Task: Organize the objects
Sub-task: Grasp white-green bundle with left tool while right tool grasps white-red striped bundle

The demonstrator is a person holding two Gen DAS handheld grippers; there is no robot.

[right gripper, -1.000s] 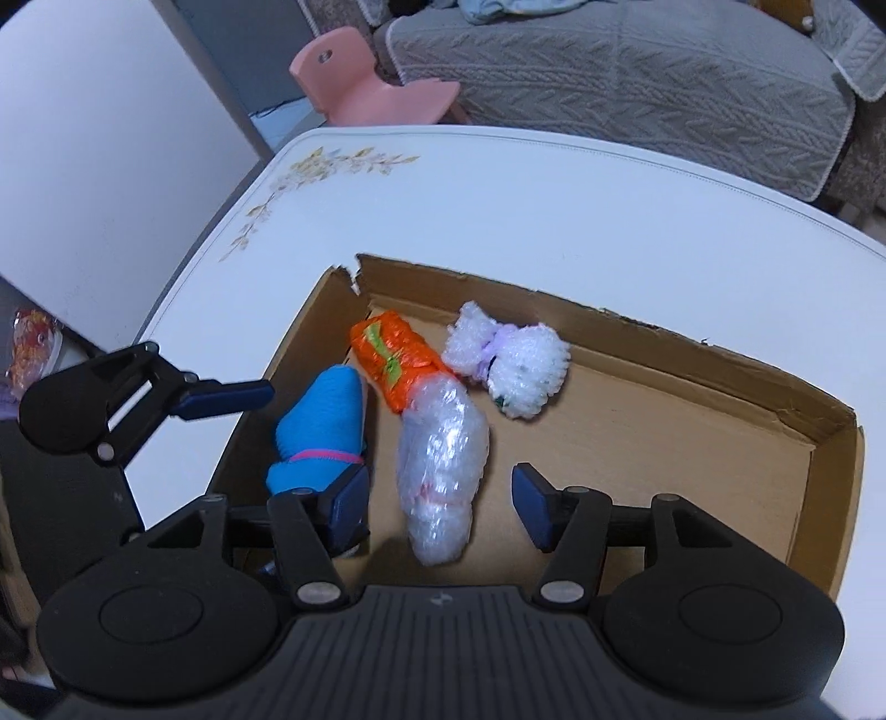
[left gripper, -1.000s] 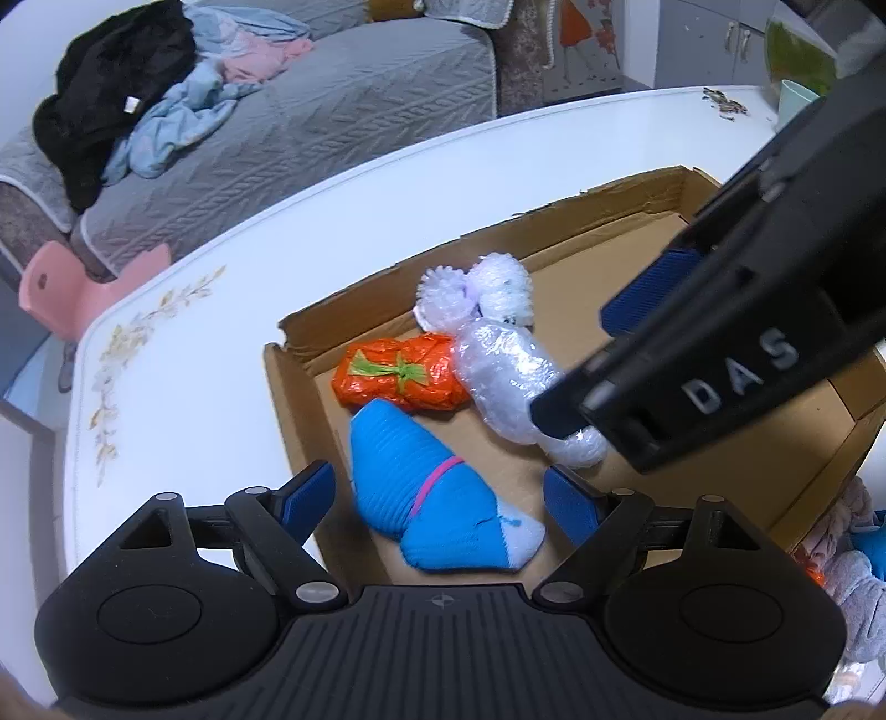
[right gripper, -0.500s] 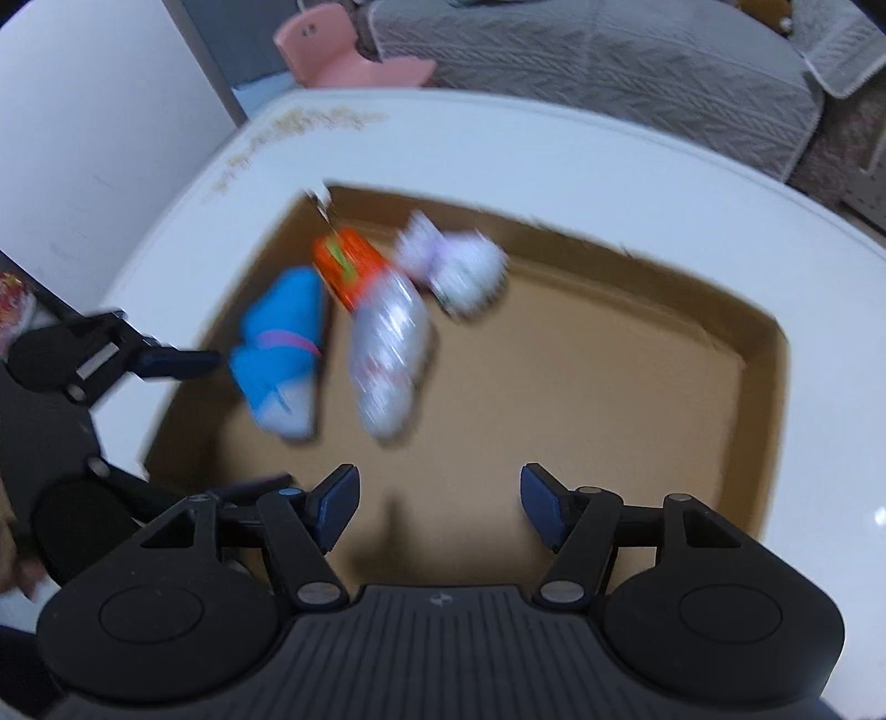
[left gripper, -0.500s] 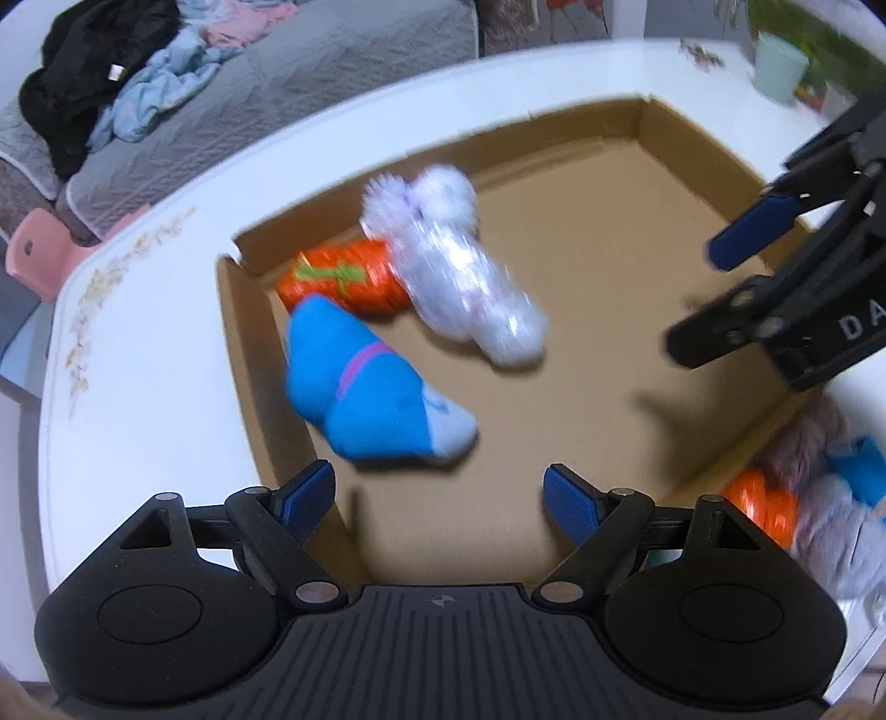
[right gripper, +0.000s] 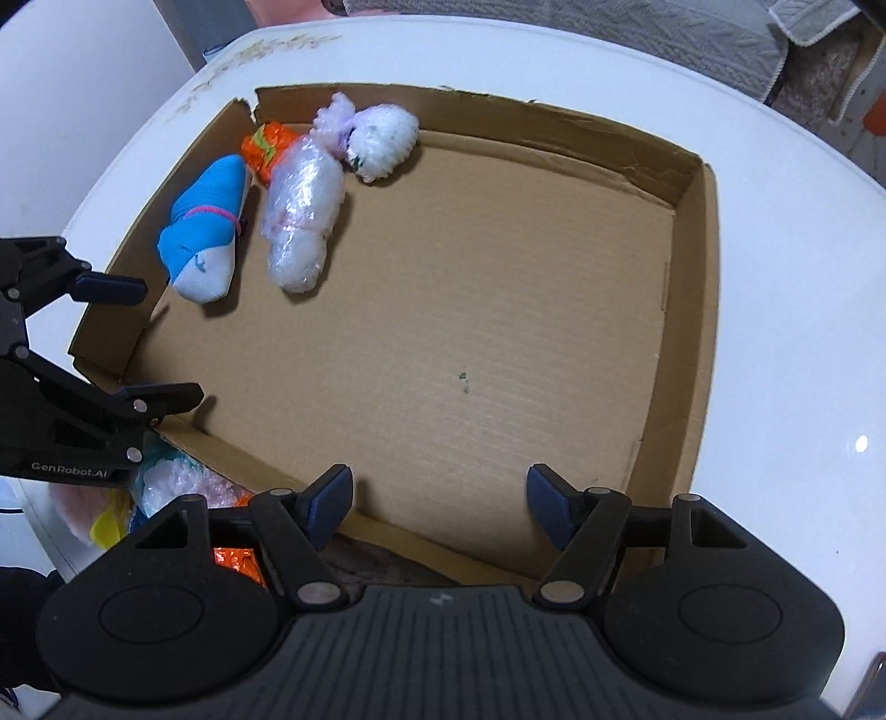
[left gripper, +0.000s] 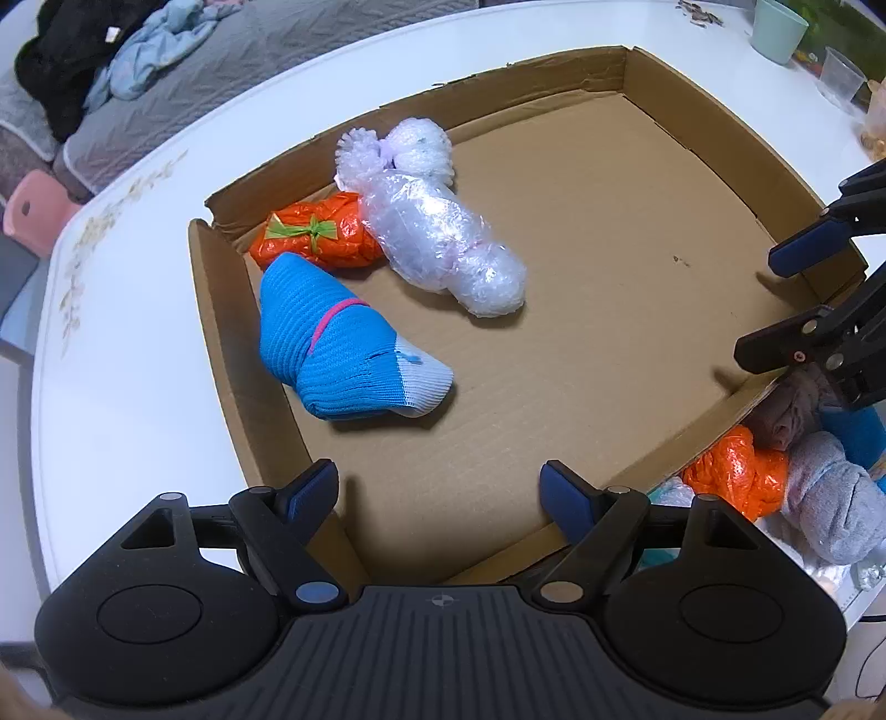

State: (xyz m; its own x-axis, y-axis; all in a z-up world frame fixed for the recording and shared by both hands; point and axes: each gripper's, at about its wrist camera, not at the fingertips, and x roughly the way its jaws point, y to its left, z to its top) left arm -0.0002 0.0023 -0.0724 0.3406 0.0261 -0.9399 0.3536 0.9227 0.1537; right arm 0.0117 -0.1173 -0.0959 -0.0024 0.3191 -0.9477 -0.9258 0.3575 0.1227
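Observation:
A shallow cardboard box (left gripper: 692, 138) lies on the white table (left gripper: 127, 343). At its far left corner rest a blue sock roll (left gripper: 343, 354), an orange bundle (left gripper: 315, 235), a bubble-wrap bundle (left gripper: 443, 249) and a white foam-net bundle (left gripper: 404, 149). My left gripper (left gripper: 437, 490) hovers over the box's near edge with nothing between its fingers, its jaws closing slightly. My right gripper (right gripper: 440, 490) is over the near right part of the box floor, jaws opening and empty. It is at the right edge (left gripper: 786, 302) in the left wrist view.
Outside the box's near wall lies a pile: an orange bundle (left gripper: 736, 471), a grey sock roll (left gripper: 830, 509) and brown cloth (left gripper: 797, 410). A mint cup (left gripper: 781, 33) and a clear cup (left gripper: 841, 77) stand far right. Beyond the table are a sofa (left gripper: 266, 50) and a pink chair (left gripper: 33, 205).
The right gripper has drawn back from the bubble-wrap bundle that lay between its fingers, and its jaws have widened. The left gripper has also pulled back toward the box's near edge.

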